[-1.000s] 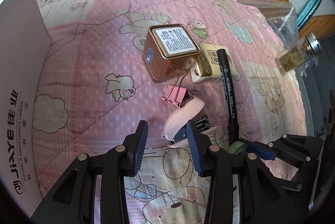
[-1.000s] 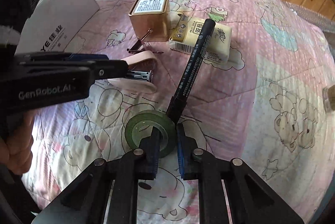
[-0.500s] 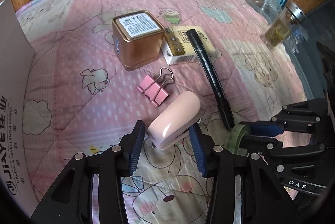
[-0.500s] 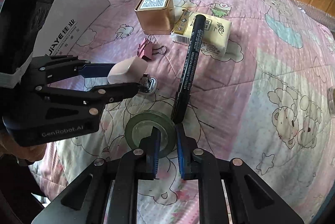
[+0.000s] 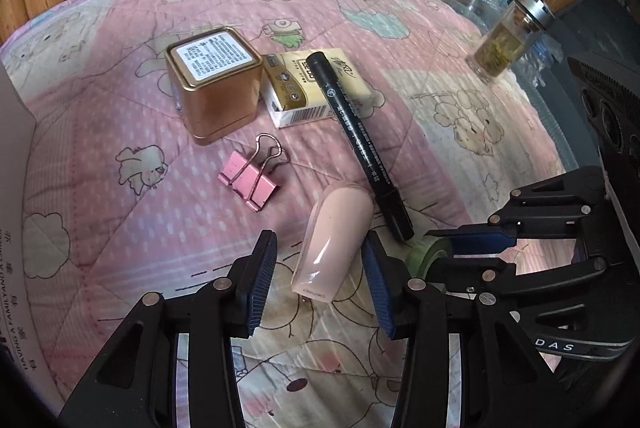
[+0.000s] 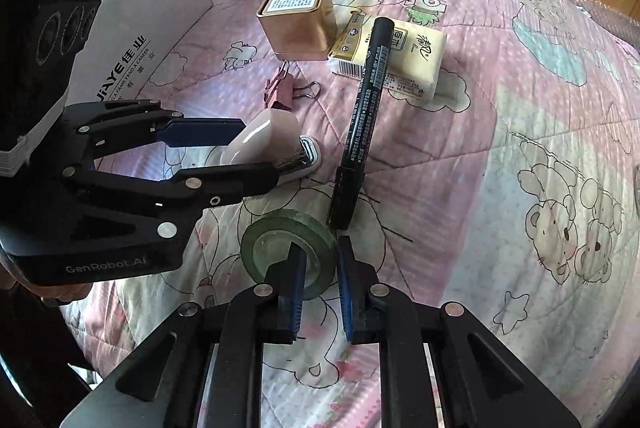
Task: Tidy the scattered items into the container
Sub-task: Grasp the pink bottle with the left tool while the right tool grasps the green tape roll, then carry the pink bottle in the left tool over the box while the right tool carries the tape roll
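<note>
Nearest to me, the right gripper (image 6: 318, 302) had its fingers pinched across the wall of the green tape (image 6: 288, 254), one finger down inside the roll's hole and the other outside, a sensible hold for a ring that offers no other edge. Just to its left, the left gripper (image 5: 318, 284) stood spread around the pink stapler (image 5: 334, 242), its right pad about touching the stapler's side while a gap showed at the left pad, so I judged it had not yet closed; from the right wrist view the stapler sat between those fingers, low over the quilt (image 6: 520, 131). Beyond the tape a black marker (image 6: 366, 119) lay with its near end almost at the roll and its far end propped on a tissue pack (image 6: 404, 63), which kept it tilted. A pink clip (image 5: 248, 179) lay loose beyond the stapler, and further on a gold tin (image 5: 216, 87) stood just beside the tissues. Off to the left, a white box (image 6: 136, 43) rose with its flap up, likely the container meant for all of this. At the far right edge of the bed stood a glass bottle (image 5: 508, 39).
</note>
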The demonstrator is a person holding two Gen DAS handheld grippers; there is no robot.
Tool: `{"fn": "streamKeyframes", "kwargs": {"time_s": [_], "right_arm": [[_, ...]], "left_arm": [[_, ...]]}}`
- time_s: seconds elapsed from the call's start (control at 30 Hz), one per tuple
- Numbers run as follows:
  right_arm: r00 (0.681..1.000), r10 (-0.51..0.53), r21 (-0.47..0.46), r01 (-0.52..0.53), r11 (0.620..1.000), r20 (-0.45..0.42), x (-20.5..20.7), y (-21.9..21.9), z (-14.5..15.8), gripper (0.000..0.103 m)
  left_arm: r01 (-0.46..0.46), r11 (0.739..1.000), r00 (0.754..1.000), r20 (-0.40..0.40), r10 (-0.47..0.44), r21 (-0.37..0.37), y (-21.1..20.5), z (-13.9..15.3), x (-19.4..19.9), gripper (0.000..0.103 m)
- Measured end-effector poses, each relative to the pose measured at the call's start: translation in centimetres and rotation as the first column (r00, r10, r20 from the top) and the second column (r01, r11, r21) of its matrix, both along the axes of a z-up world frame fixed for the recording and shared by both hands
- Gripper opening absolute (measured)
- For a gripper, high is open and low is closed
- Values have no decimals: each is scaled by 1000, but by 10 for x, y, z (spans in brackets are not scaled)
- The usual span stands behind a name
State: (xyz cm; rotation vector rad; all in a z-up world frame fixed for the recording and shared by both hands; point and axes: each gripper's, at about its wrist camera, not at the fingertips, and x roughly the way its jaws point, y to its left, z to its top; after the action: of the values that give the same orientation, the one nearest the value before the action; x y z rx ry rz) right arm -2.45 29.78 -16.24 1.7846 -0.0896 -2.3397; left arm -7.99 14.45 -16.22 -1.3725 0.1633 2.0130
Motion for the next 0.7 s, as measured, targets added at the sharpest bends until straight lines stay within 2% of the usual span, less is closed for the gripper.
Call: {"fn": "streamKeyframes", "kwargs": {"time_s": [0.1, 0.13, 0.17, 0.37, 0.53, 0.7], "right_arm": [[1000, -1, 4, 1, 1000, 8, -4, -1, -8, 18], [1000, -3, 3, 3, 1000, 15, -5, -2, -12, 19], [1000, -2, 1, 2, 1000, 12, -6, -2, -13, 18], [1000, 7, -6, -7, 1000, 4, -1, 4, 1, 17], [999, 2, -45, -4, 999, -38, 3, 5, 19, 17], [996, -1, -79, -6, 997, -87, -1, -6, 37, 17]], "left_arm": [[-4, 1000, 1000, -19, 4, -7, 6, -4, 0, 44], [-7, 1000, 1000, -18, 7, -5, 7, -3, 0, 32], [-10, 1000, 1000, -11, 10, -6, 6, -3, -1, 27], [-37, 999, 999, 0, 37, -9, -3, 4, -1, 26], [-79, 997, 997, 24, 79, 13, -18, 15, -4, 26], [-134, 991, 991, 12, 134, 21, -35, 36, -4, 26]]}}
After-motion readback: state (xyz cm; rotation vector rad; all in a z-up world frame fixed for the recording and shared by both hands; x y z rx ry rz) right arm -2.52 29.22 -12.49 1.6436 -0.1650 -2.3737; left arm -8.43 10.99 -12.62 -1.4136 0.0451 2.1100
